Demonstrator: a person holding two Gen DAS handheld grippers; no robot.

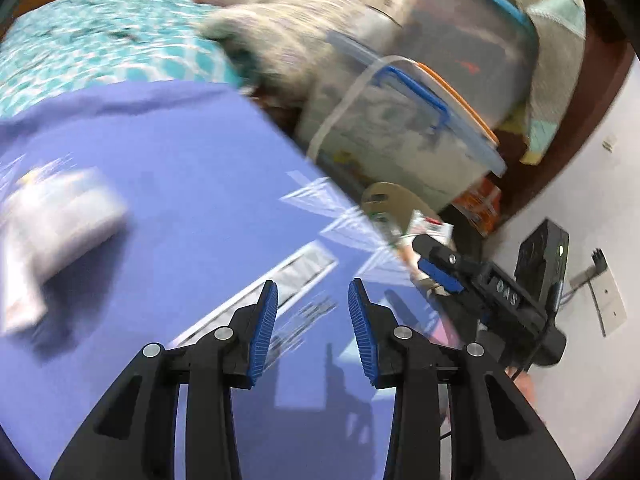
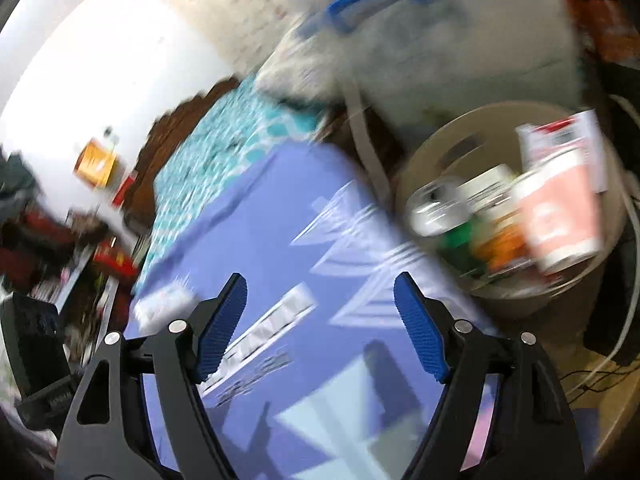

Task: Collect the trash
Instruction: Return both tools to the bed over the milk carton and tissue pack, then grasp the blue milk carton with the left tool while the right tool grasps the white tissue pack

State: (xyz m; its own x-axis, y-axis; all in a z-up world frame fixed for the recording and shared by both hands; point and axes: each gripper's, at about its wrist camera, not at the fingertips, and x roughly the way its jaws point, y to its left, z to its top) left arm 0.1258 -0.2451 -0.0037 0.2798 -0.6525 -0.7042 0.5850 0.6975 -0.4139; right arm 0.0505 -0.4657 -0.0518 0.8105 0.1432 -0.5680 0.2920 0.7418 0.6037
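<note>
My left gripper hangs open over a purple-blue printed cloth, with nothing between its blue pads. A blurred white crumpled wrapper lies on the cloth to its left. My right gripper stands wide open and empty above the same cloth. To its right is a beige bin holding a pink paper cup, a silver can and other scraps. A small white scrap lies left of its left finger. In the left wrist view the right gripper shows beside the bin's rim.
Clear plastic storage boxes with blue handles are stacked behind the bin. A teal patterned sheet lies beyond the cloth. A white wall with a black device is on the right. Clutter fills the far left of the right wrist view.
</note>
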